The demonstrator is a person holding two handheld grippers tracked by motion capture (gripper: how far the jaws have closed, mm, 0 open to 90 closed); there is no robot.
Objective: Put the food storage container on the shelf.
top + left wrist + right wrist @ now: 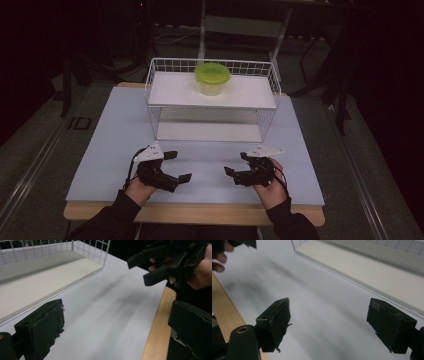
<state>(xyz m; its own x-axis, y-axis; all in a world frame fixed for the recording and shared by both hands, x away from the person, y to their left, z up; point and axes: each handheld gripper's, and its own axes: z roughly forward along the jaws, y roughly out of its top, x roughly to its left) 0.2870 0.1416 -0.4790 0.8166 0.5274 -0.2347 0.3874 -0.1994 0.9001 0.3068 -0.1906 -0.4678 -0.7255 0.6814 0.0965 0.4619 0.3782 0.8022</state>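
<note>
Both grippers, left (181, 166) and right (234, 164), rest lower centre, jaws spread, empty; green-lidded tub (212, 78) upper centre on rack (212, 106), untouched.

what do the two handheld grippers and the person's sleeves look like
Both the left gripper and the right gripper are black, each with two blocky jaws, a pale grey three-cornered plate on top and a thin black cable. Worn, frayed black pads line the jaws. The sleeves are dark.

The tub's (212, 78) contents were too small to tell; frame edges cut off the rack (50, 262) in both gripper views.
</note>
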